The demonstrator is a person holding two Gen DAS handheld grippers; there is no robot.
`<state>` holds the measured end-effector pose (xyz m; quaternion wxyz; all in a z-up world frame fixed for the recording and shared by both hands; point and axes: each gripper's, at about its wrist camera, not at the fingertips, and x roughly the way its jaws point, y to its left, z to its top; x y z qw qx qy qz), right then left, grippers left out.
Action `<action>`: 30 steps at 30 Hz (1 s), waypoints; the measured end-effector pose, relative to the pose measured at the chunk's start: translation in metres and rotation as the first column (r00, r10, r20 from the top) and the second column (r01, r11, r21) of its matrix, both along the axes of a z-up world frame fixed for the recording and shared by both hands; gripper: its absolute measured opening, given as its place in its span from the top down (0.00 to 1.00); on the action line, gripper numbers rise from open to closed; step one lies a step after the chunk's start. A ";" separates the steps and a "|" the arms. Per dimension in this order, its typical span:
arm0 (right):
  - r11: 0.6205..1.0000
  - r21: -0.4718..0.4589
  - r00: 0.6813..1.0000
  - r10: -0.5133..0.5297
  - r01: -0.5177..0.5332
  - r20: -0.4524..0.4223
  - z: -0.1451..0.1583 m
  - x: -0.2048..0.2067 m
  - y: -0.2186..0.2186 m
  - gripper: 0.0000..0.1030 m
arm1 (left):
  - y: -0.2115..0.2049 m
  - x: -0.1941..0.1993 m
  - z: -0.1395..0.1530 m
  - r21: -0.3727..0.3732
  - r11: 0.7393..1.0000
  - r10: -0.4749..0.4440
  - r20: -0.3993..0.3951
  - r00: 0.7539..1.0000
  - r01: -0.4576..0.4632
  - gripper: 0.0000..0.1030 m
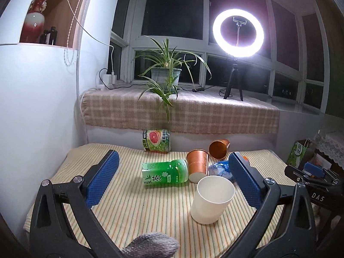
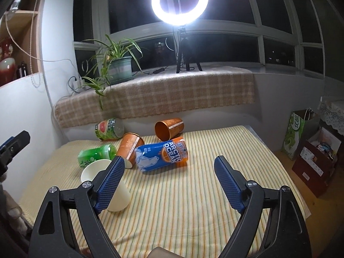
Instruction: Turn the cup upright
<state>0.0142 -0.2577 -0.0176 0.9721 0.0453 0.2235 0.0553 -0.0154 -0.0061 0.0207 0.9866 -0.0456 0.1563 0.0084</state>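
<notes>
A white cup [image 1: 211,198] stands upright, mouth up, on the striped table; in the right wrist view [image 2: 103,179] my finger partly hides it. My left gripper [image 1: 174,176] is open, its blue pads wide apart, with the cup between them toward the right pad and not touched. My right gripper [image 2: 169,182] is open and empty over the striped cloth, to the right of the cup. One copper cup [image 1: 197,165] leans on the green bottle. Another copper cup [image 1: 218,148] lies on its side behind it.
A green tea bottle [image 1: 164,173] lies on its side. A blue and orange can [image 2: 162,154] lies beside the copper cups. A grapefruit drink bottle [image 1: 156,140] stands at the table's back. A plant [image 1: 166,73] and ring light [image 1: 238,33] are on the sill.
</notes>
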 end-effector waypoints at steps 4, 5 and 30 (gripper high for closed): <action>1.000 0.001 1.000 0.000 0.000 -0.002 -0.001 0.000 0.000 0.17 | -0.001 -0.002 0.001 0.004 1.000 0.002 0.006 1.000 -0.002 0.00; 1.000 0.002 1.000 0.001 -0.001 -0.002 -0.001 0.000 0.000 0.17 | -0.001 -0.002 0.001 0.004 1.000 0.003 0.006 1.000 -0.003 0.00; 1.000 0.012 0.999 0.015 -0.014 -0.051 -0.012 0.008 0.006 0.17 | 0.004 -0.001 -0.001 0.002 1.000 0.011 -0.001 1.000 -0.011 0.00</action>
